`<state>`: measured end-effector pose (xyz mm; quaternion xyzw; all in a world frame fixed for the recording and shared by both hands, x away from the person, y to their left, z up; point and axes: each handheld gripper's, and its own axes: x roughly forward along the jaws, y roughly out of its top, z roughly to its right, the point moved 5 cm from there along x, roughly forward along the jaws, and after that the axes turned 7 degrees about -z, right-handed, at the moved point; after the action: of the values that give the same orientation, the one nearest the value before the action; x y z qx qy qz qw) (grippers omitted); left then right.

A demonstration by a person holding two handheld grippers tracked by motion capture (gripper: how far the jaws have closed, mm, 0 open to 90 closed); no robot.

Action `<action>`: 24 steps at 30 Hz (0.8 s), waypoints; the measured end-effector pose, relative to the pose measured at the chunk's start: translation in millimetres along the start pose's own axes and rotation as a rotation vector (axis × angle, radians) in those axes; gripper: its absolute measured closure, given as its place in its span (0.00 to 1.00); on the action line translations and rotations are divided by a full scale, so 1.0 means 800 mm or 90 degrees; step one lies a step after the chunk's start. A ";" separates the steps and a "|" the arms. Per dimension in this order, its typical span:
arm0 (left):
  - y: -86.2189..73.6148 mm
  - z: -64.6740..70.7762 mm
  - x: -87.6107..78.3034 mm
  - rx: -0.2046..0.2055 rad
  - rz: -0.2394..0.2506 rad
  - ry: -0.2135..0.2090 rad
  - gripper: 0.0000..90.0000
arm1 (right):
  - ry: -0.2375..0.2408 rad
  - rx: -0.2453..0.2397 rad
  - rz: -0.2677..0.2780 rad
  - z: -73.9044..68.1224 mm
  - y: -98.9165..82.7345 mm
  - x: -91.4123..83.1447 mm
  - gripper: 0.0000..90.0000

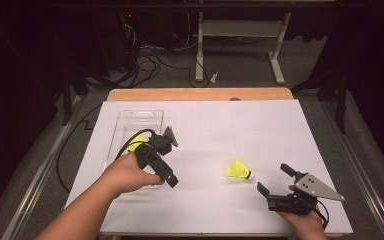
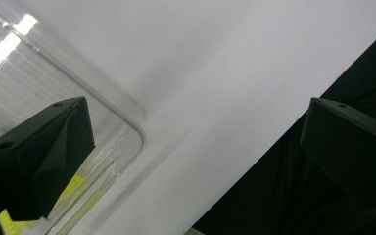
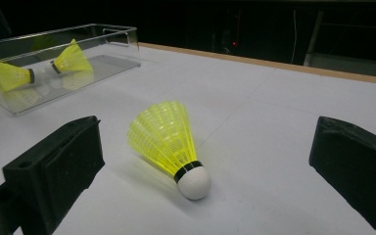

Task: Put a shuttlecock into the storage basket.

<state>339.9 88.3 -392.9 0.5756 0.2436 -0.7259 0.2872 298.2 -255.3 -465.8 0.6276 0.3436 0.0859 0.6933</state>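
Right claw, released, should straddle the yellow feathered shuttlecock near its cork; left claw released.

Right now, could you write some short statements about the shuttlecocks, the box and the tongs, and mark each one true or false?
1. A yellow shuttlecock lies on the white table between the open jaws of the right tongs. True.
2. The clear box is empty. False: two yellow shuttlecocks lie in it.
3. The left tongs are shut on a shuttlecock. False: they are open and hold nothing.
4. The left tongs are at the box. True.
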 end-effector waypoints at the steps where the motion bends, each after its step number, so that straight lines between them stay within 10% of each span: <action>1: 0.002 0.002 0.000 0.004 -0.001 0.002 0.01 | 0.000 0.000 0.001 0.000 0.000 0.000 0.00; 24: 0.048 0.051 0.030 0.068 -0.010 -0.015 0.01 | 0.024 -0.011 -0.026 -0.009 0.003 0.009 0.00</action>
<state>334.1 30.0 -408.6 0.5797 0.2057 -0.7467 0.2532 299.9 -245.0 -465.9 0.6128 0.3688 0.0863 0.6935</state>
